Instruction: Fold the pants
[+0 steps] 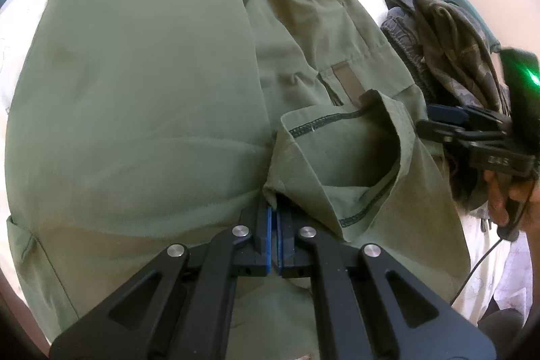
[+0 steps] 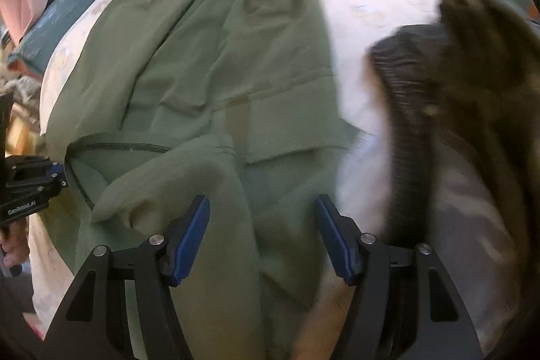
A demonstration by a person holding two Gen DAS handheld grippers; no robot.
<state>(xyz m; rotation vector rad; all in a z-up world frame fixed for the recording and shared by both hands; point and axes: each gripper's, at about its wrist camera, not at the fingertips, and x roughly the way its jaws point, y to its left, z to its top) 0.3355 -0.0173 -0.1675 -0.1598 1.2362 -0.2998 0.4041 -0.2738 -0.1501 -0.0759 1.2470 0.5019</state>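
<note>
Across the bed point(image 1: 20, 63) our pants point(image 1: 141, 83) lie spread, barely folded — left gripper point(image 1: 273, 218) pinches a hem point(image 1: 324, 120), right gripper point(image 2: 263, 225) hovers wide over the leg — most folding remains.

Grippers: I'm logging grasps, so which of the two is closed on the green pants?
The left gripper: its blue pads pinch a fold of the green pants. The right gripper hangs open above the fabric.

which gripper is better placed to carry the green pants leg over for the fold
Left. The left gripper is already shut on the hem of the green pants, so it can pull the leg across. The right gripper hangs open above the fabric, gripping nothing.
</note>
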